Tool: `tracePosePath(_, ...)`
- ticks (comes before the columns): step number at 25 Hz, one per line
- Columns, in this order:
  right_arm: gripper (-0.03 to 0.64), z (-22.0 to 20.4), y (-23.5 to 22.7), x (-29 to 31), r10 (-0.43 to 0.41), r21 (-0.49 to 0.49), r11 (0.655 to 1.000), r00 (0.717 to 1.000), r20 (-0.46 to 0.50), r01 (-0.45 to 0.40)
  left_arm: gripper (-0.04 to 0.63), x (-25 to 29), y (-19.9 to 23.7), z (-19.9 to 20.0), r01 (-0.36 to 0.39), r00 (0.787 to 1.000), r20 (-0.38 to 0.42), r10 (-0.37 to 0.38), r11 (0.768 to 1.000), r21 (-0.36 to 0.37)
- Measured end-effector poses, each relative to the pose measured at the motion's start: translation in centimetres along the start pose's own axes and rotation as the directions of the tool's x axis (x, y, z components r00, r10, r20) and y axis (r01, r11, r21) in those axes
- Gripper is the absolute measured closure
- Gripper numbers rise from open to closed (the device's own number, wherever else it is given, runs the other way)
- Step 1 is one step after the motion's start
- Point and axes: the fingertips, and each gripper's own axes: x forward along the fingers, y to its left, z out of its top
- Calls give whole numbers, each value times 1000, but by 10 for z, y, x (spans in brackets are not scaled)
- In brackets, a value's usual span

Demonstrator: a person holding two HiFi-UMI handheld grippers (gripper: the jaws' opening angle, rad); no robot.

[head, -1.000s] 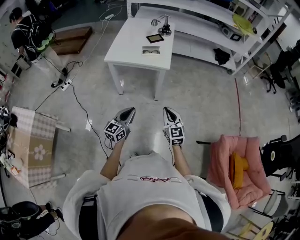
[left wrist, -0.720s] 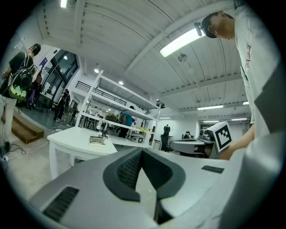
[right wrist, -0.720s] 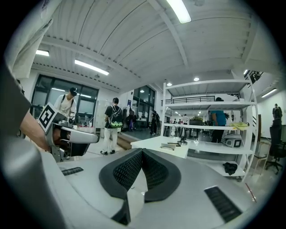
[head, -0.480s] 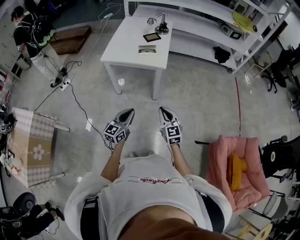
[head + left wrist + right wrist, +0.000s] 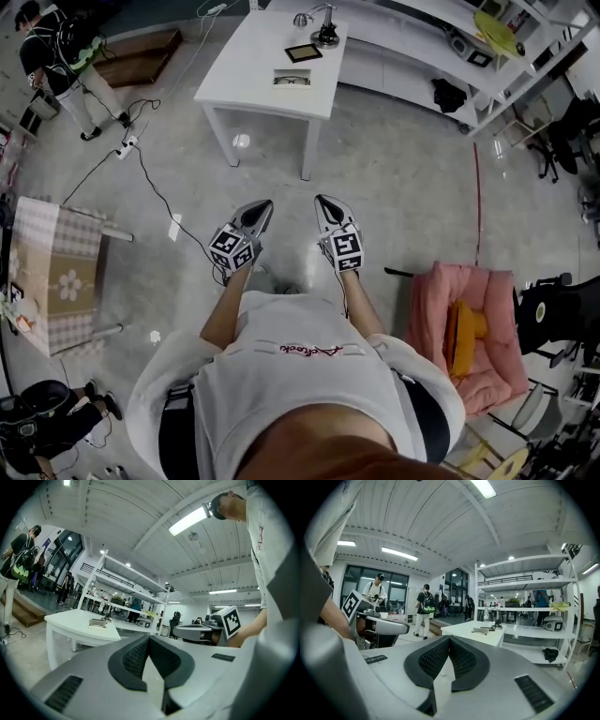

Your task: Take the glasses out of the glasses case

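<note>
Grey floor (image 5: 394, 187), white bench (image 5: 248, 66) ahead of me with the glasses case (image 5: 292, 80) near its front edge. My left tool (image 5: 261, 210) and right tool (image 5: 323, 202) are both closed tight on nothing, well apart from the bench.

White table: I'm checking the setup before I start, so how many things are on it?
3 on the table: a glasses case near the front edge, a dark frame behind it, and a lamp at the far edge. None looks hidden.

Glossy polished floor (image 5: 403, 187); smooth white table (image 5: 244, 75) at top; pink cloth armchair (image 5: 502, 337) lower right; matt grey plastic right gripper (image 5: 449, 639).
</note>
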Motion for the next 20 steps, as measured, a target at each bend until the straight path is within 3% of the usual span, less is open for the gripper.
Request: tracePosePath(20, 595, 3, -54, 81, -41, 9, 999, 999, -3, 41, 604, 77, 65, 16, 53, 999, -7, -53, 999, 1)
